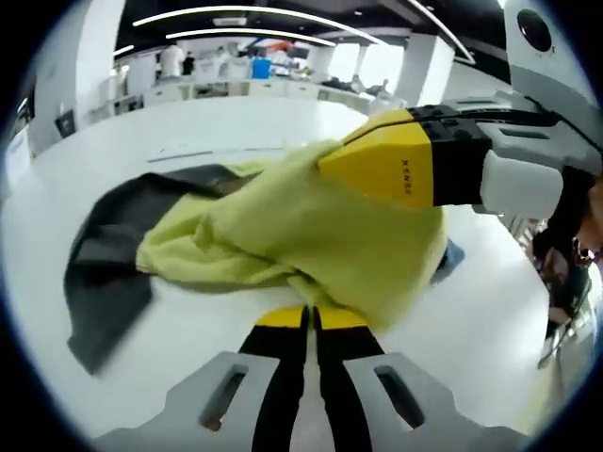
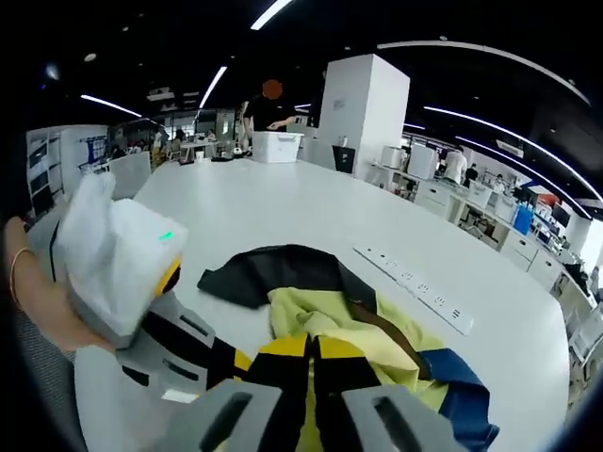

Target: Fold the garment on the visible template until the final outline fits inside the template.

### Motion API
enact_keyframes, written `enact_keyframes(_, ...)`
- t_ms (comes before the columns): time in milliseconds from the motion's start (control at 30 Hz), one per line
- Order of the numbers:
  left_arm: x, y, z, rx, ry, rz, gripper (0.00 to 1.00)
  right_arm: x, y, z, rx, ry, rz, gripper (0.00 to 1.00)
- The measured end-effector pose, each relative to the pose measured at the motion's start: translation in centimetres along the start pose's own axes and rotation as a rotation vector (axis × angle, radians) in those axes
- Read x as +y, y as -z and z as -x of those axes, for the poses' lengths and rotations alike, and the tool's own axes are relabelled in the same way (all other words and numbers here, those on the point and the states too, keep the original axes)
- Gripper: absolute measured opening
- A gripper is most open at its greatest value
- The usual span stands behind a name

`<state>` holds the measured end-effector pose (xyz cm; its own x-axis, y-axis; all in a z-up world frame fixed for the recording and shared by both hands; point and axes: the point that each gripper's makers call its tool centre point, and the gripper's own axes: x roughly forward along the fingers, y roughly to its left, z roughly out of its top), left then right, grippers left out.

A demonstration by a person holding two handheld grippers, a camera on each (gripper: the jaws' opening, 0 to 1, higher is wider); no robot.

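White table (image 2: 311, 212) holds garment (image 1: 283, 231); office behind.

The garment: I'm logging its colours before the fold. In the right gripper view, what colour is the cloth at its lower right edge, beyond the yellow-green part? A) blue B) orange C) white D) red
A: in the right gripper view the garment shows a blue section at its lower right, beside the yellow-green cloth, with a dark part behind it on the white table.

Small blurry lettering on right tool (image 1: 400, 155) yellow tip, maybe "XENSE".
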<state>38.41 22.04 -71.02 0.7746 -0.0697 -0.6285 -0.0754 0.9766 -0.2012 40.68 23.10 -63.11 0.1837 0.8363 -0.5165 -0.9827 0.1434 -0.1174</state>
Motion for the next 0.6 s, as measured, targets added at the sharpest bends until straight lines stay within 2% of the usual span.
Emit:
enact_keyframes(200,1.0,0.8,0.5,-0.015,-0.011,0.067,0.0,1.4,0.9,-0.4,0.012,-0.029,-0.025,0.0)
enact_keyframes(367,1.6,1.4,0.7,-0.008,-0.018,0.07,0.0,2.8,1.9,-1.0,0.026,-0.055,-0.038,0.0)
enact_keyframes(600,2.3,1.3,0.9,-0.013,-0.032,0.071,0.0,4.0,4.0,-1.6,0.047,-0.047,-0.048,0.0)
